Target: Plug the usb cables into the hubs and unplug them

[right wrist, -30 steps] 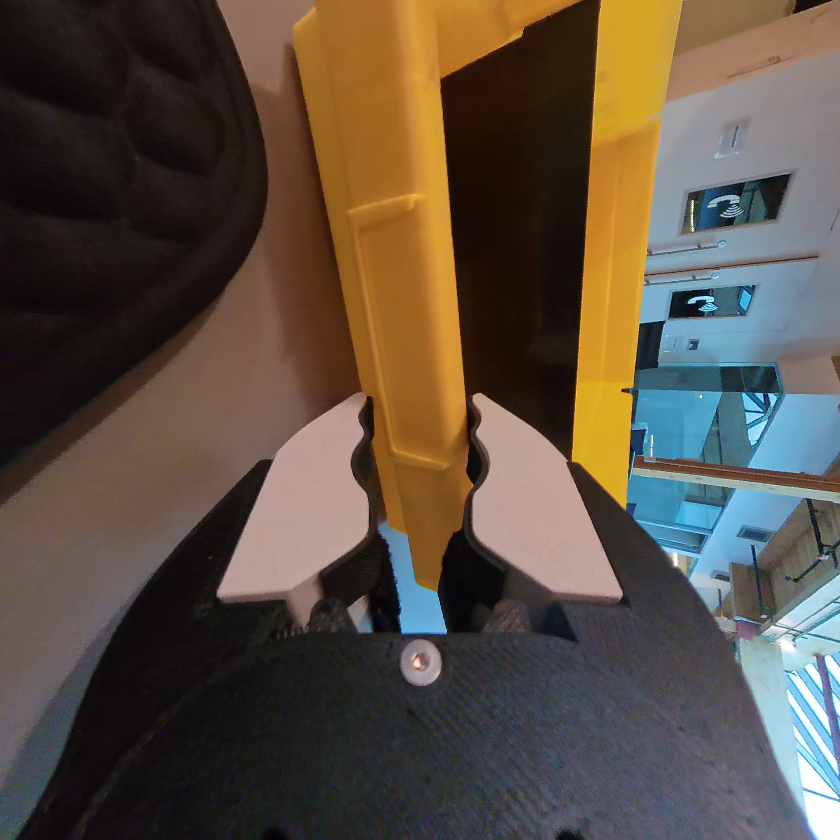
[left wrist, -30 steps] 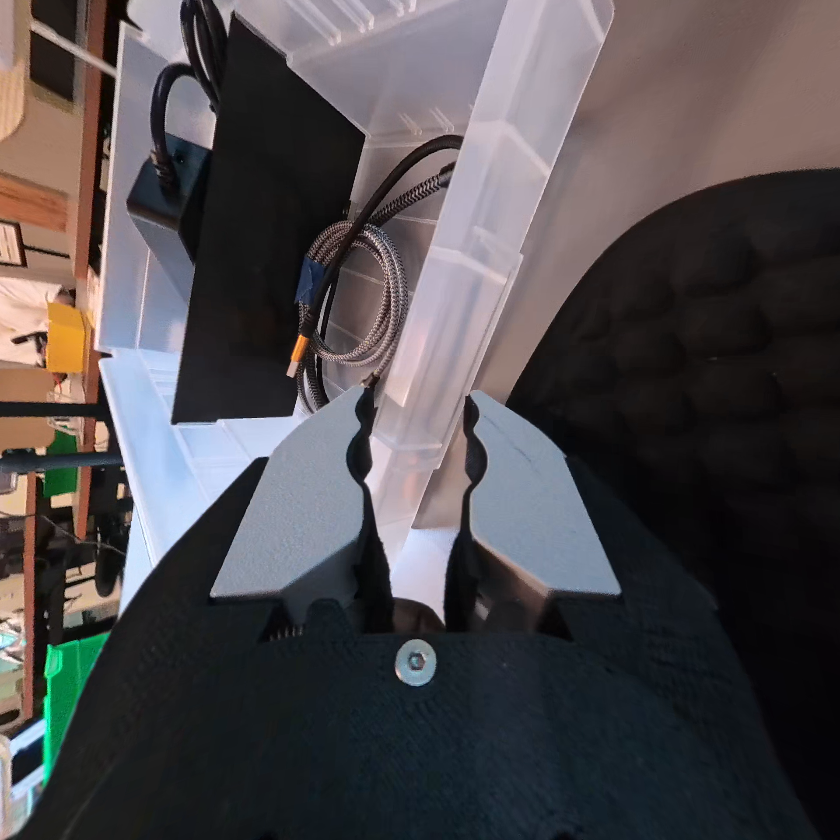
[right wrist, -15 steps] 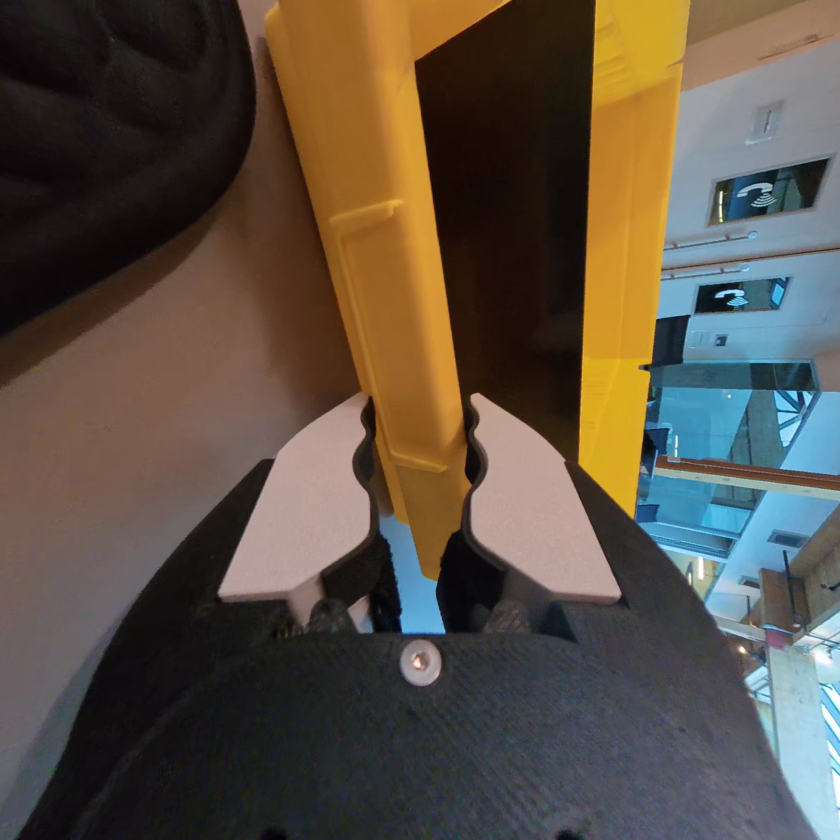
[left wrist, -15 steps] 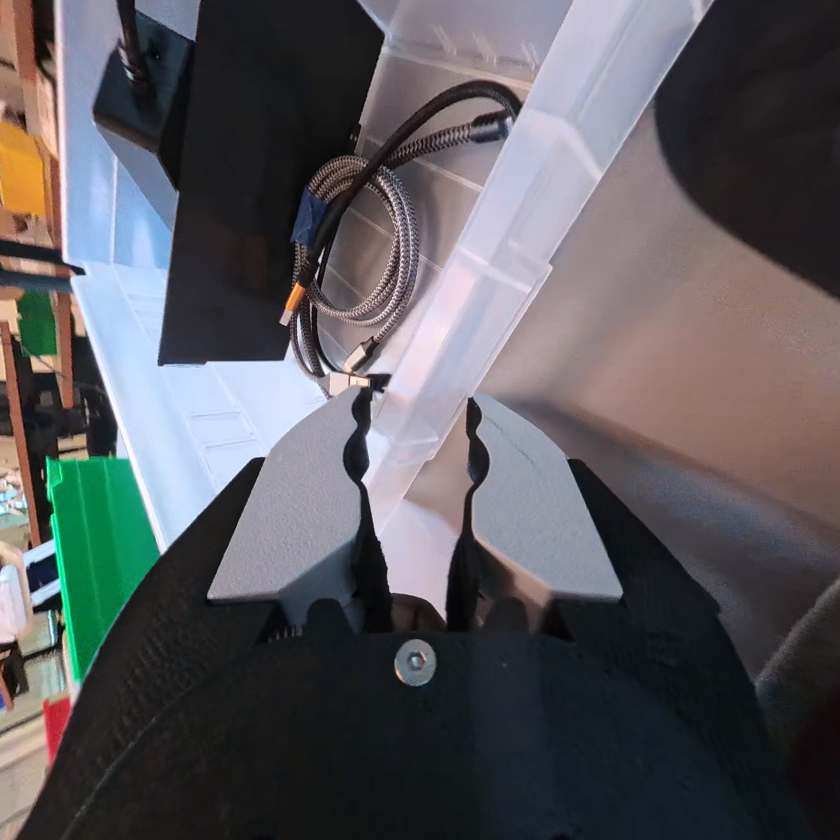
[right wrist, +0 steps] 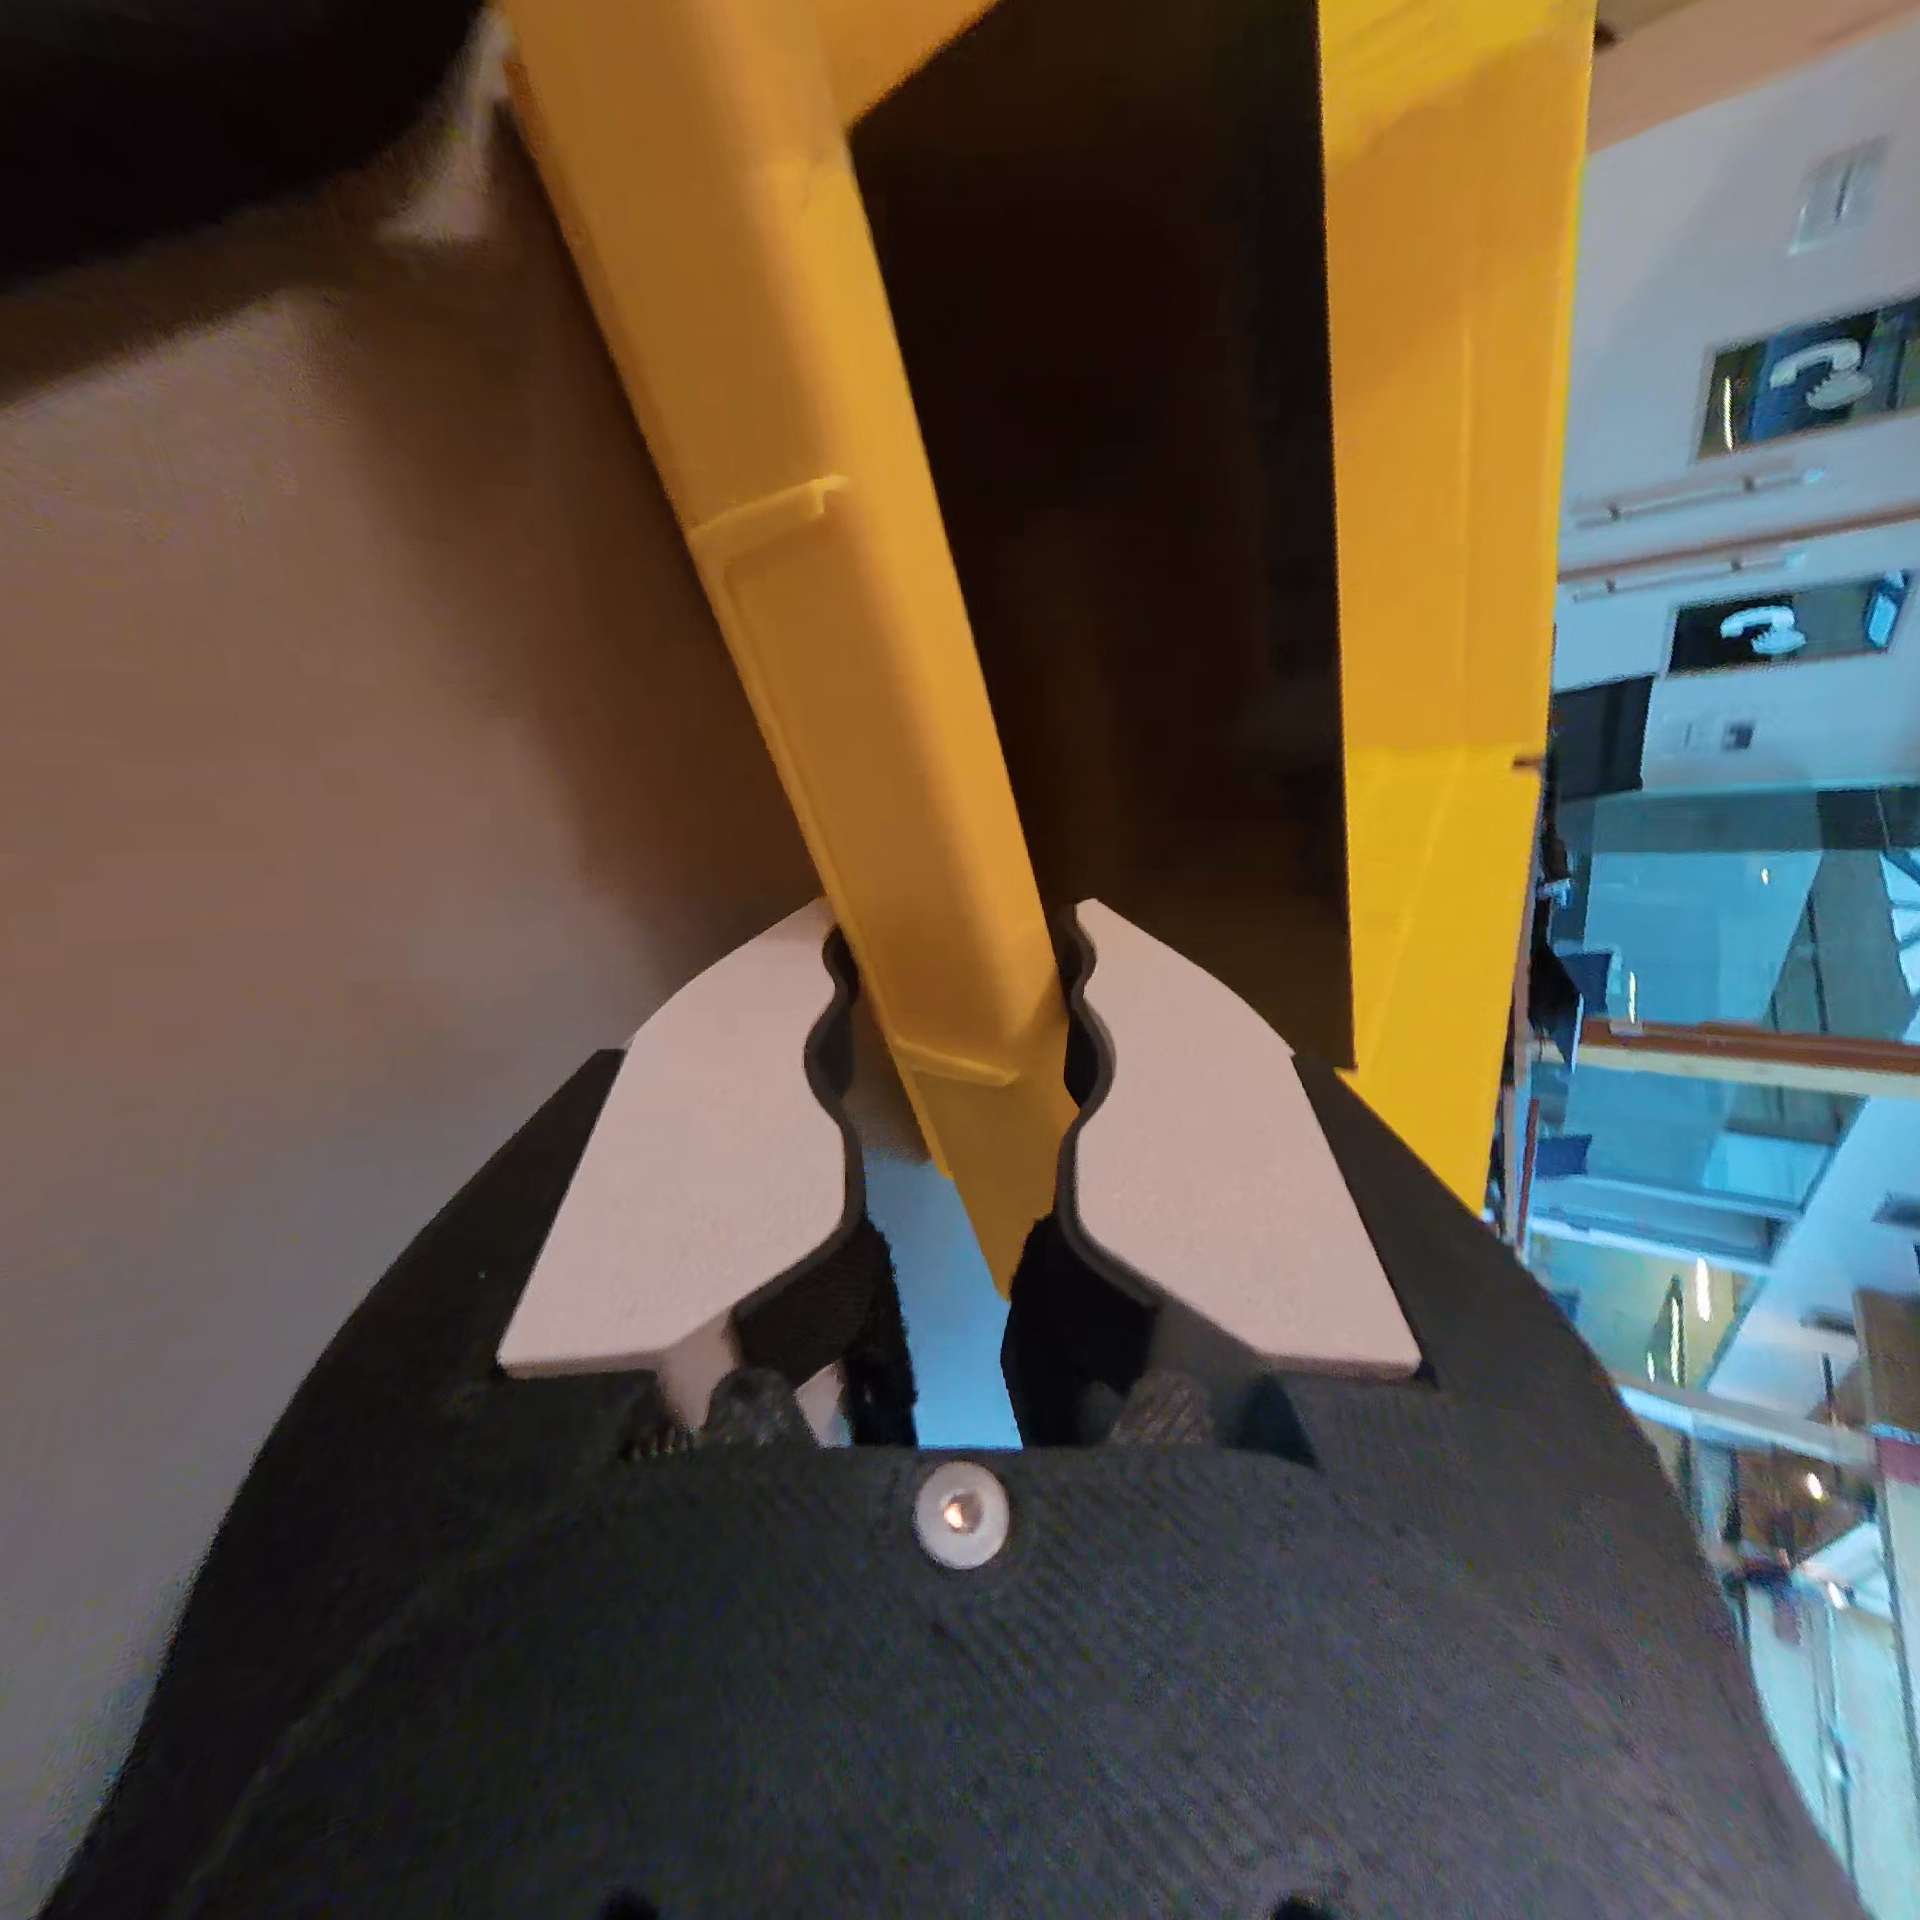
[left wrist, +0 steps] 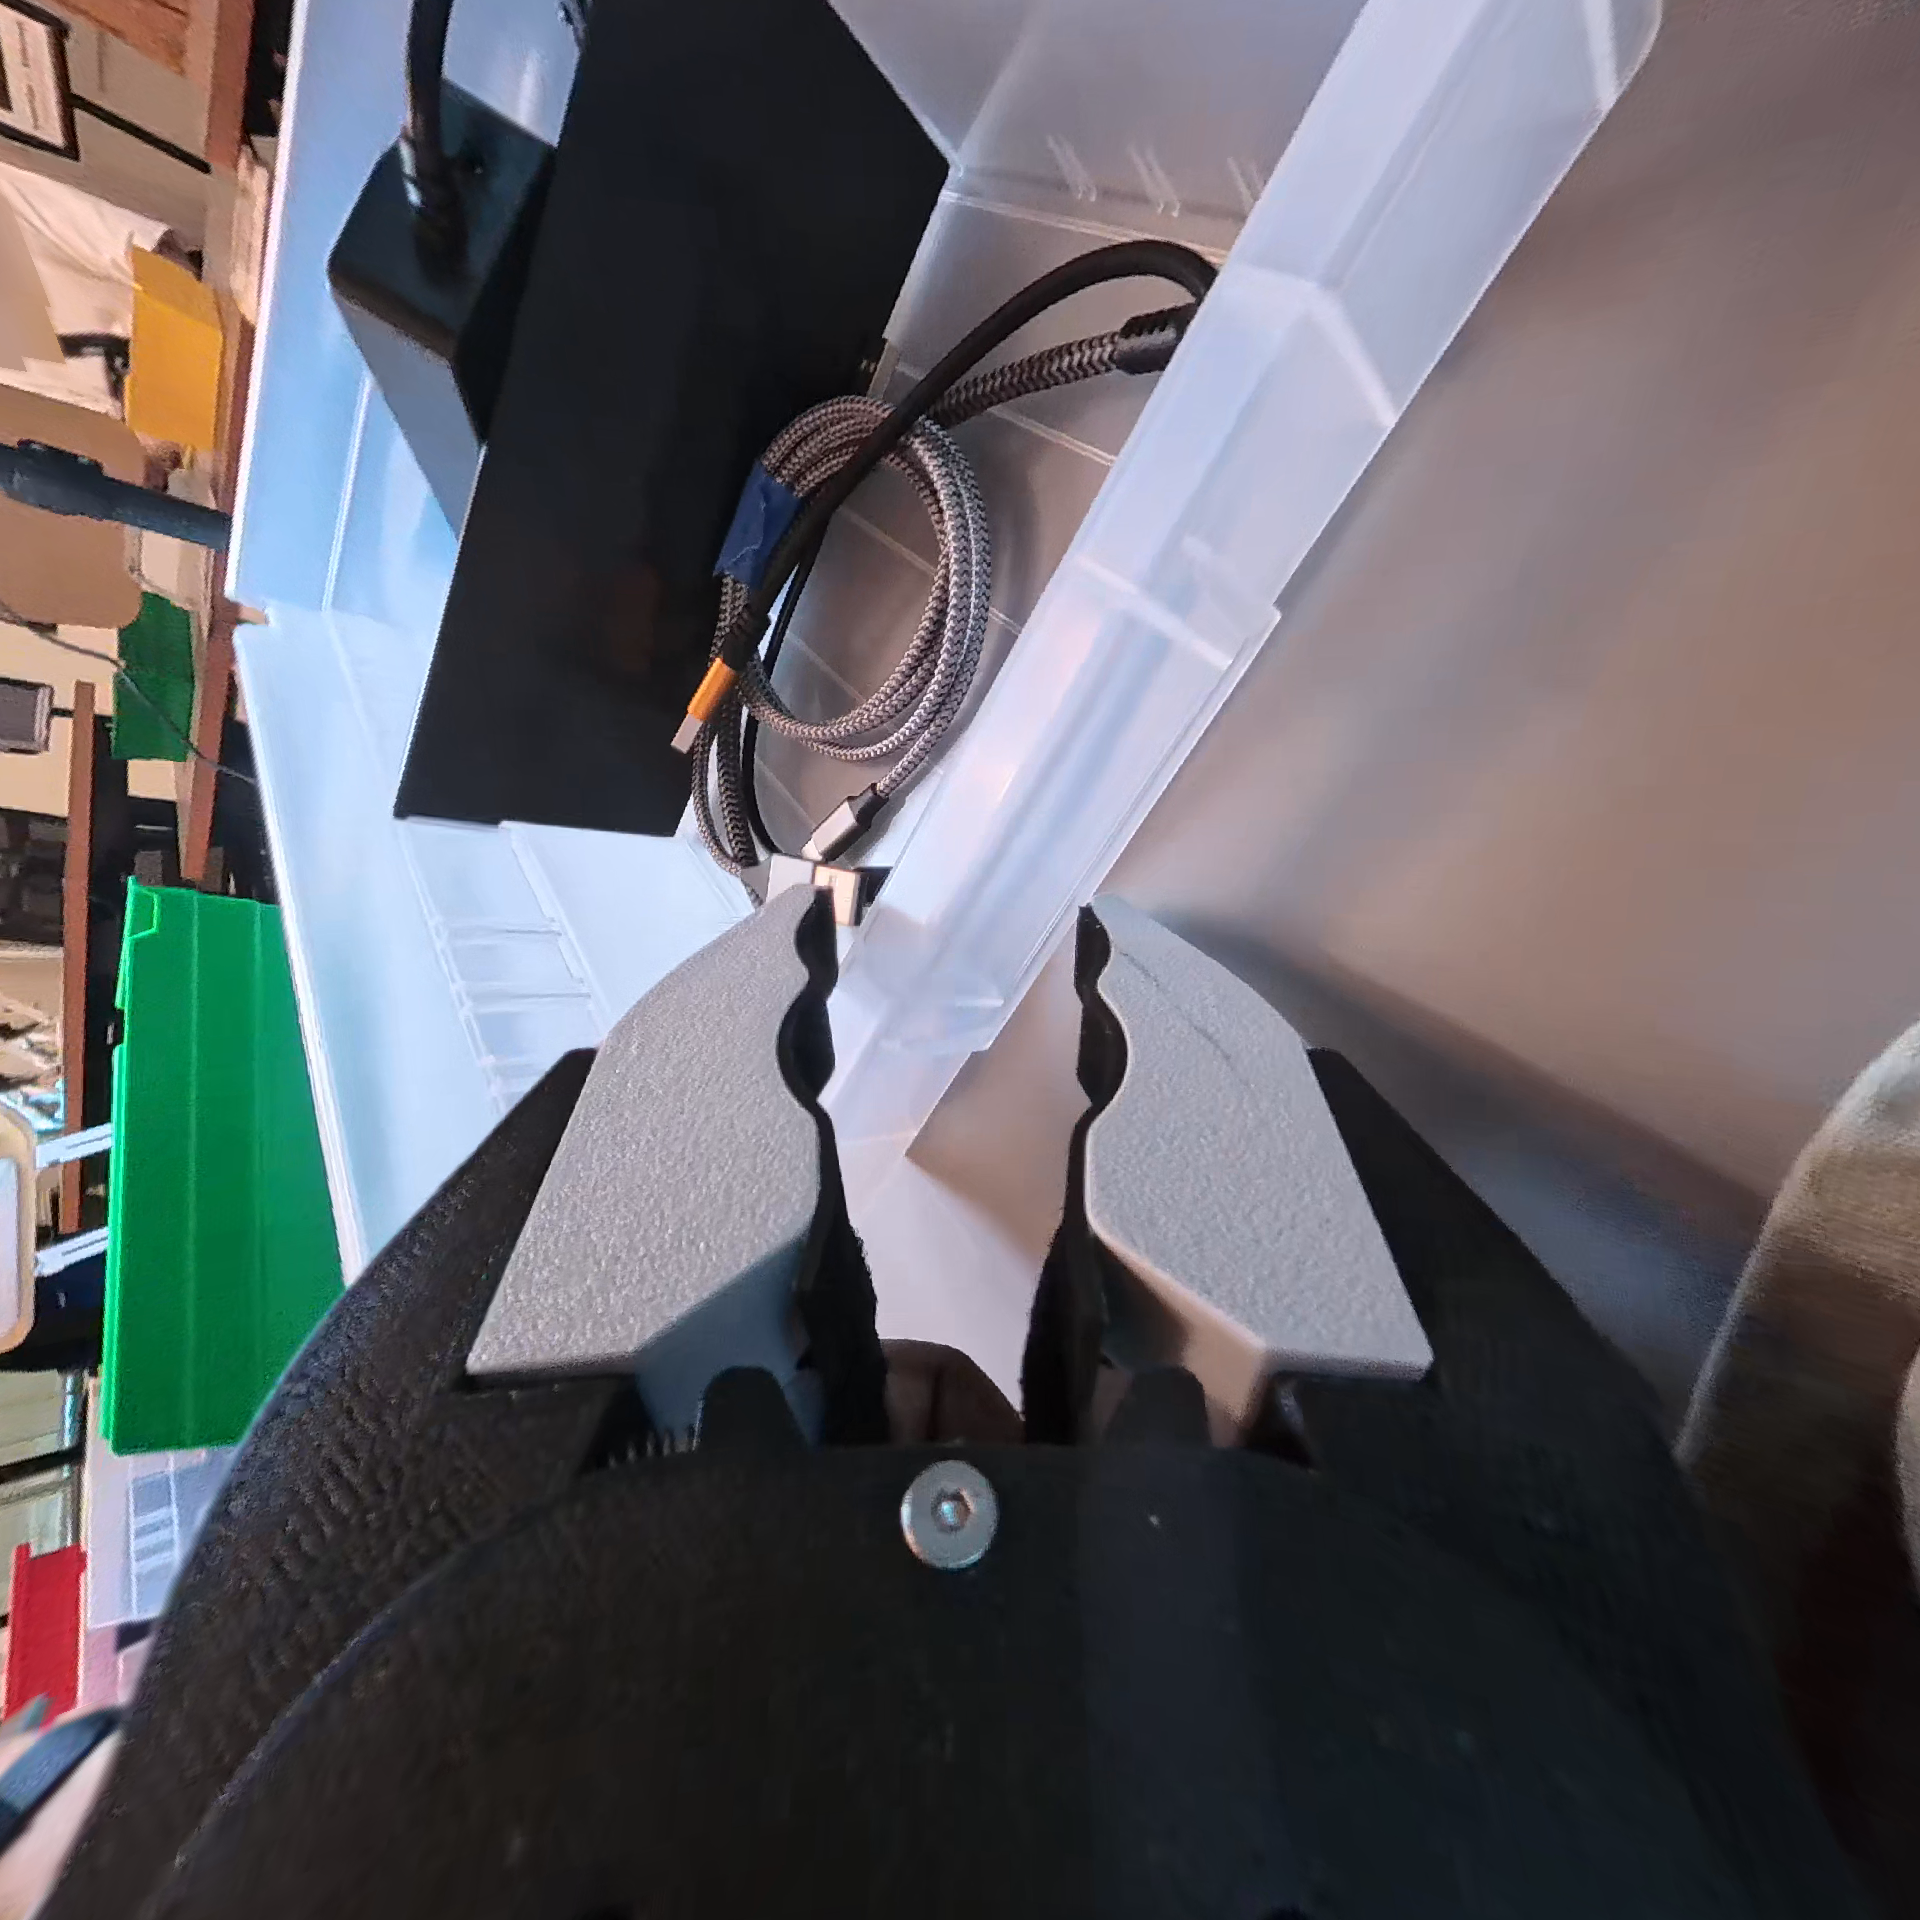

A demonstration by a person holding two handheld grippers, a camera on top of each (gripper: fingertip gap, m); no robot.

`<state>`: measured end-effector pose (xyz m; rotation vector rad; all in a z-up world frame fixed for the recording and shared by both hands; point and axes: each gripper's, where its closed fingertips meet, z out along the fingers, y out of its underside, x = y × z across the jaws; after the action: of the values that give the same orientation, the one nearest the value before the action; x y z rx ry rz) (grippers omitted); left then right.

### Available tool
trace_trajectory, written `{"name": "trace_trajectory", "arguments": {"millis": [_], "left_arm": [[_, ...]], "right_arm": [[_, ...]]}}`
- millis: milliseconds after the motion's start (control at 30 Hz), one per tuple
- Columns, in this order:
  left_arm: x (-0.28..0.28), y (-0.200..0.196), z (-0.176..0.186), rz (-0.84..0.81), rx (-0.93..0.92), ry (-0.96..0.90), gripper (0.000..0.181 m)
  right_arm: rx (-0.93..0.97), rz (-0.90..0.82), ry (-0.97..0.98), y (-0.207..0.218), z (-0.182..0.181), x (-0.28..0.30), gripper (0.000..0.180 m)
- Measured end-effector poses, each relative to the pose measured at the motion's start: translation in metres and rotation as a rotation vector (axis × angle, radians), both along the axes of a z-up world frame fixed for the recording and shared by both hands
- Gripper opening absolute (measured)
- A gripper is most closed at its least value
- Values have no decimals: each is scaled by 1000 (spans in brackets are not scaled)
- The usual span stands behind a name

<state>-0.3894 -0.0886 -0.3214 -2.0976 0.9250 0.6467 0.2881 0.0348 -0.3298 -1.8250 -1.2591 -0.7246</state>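
Here the left gripper (left wrist: pixel 951 997) is clamped on the clear bin (left wrist: pixel 1164 665) wall; usb cables (left wrist: pixel 883 582) lie inside by a black hub (left wrist: pixel 426 260). The right gripper (right wrist: pixel 956 997) pinches the yellow bin (right wrist: pixel 831 665) wall over the pale table (right wrist: pixel 312 831). Far left sits a green bin (left wrist: pixel 208 1174).

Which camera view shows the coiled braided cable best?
The left wrist view: the coiled braided cable lies inside the clear bin, beside a black plate, with its connectors visible. The right wrist view shows nothing of it, only the yellow bin.
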Motion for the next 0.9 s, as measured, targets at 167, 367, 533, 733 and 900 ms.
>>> {"name": "trace_trajectory", "arguments": {"millis": [167,367,533,733,900], "left_arm": [[-6,-1,1,25,25,3,46],[-11,-7,1,36,37,-11,46],[-20,-17,2,61,61,-51,49],[8,-14,60,6,337,-444,58],[7,2,141,112,739,-701,61]], "right_arm": [[31,-154,-9,2,2,30,43],[49,-168,11,2,2,34,44],[43,-76,5,-4,2,25,48],[142,70,277,-21,36,7,54],[238,138,524,-35,72,-1,63]]}}
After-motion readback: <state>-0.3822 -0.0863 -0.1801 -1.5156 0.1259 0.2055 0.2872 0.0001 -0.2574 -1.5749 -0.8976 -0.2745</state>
